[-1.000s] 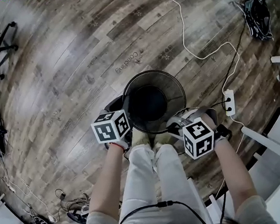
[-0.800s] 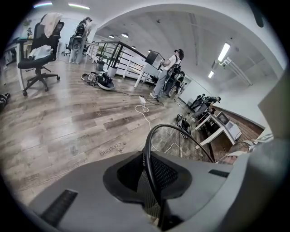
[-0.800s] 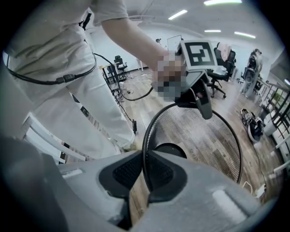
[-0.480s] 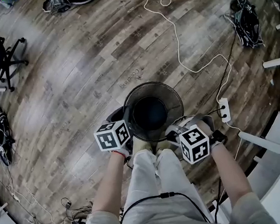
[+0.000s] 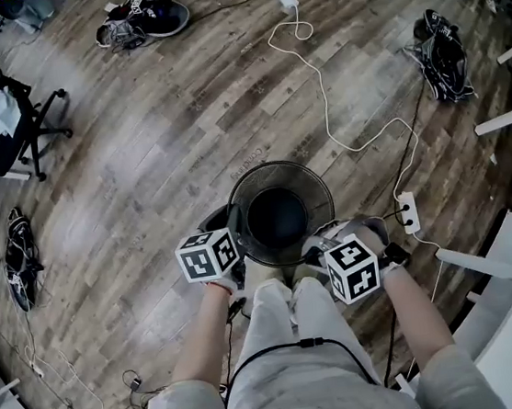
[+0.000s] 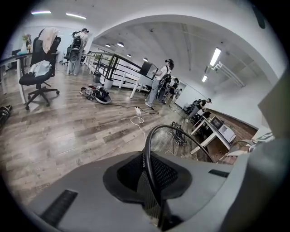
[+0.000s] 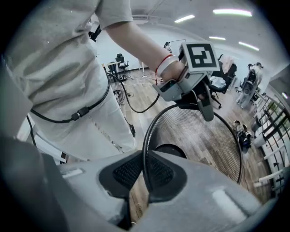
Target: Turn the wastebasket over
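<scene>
The jaws of the left gripper (image 6: pixel 152 181) are nearly together, pinching the thin black rim (image 6: pixel 146 154) of the wire-mesh wastebasket (image 5: pixel 280 213). The jaws of the right gripper (image 7: pixel 146 174) clamp the same rim on the opposite side. The wastebasket sits mouth up between both grippers, just in front of the person's legs (image 5: pixel 286 334), over the wooden floor (image 5: pixel 140 167).

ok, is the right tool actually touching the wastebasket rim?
Touching. The right gripper view shows the right tool closed on the wire rim of the wastebasket, with no gap on either side.
</scene>
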Tool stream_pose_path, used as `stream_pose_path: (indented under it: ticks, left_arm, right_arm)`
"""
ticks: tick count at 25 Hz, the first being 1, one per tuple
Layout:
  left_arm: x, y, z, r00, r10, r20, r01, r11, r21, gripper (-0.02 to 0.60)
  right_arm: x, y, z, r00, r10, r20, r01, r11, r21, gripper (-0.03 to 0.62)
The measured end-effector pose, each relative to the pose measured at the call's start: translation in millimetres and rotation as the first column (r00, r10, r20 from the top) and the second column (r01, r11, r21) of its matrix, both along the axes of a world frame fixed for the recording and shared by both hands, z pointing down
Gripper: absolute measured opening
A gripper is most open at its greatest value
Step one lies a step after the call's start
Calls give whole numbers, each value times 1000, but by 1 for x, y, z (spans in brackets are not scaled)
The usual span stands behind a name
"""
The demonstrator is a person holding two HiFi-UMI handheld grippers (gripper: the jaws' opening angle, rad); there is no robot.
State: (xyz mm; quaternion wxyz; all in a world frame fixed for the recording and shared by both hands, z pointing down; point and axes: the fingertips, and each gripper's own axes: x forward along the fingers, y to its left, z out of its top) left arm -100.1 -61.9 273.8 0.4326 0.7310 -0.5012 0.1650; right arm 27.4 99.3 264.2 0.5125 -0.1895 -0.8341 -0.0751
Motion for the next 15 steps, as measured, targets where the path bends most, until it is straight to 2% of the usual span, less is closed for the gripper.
stream_pose_path:
  ticks: [15]
  left_arm:
    - [-10,15,-109,1000,-16,5,15,995,95,32]
  right_arm:
    - [-8,14,-95,1000,-5,8,4,997,75,37]
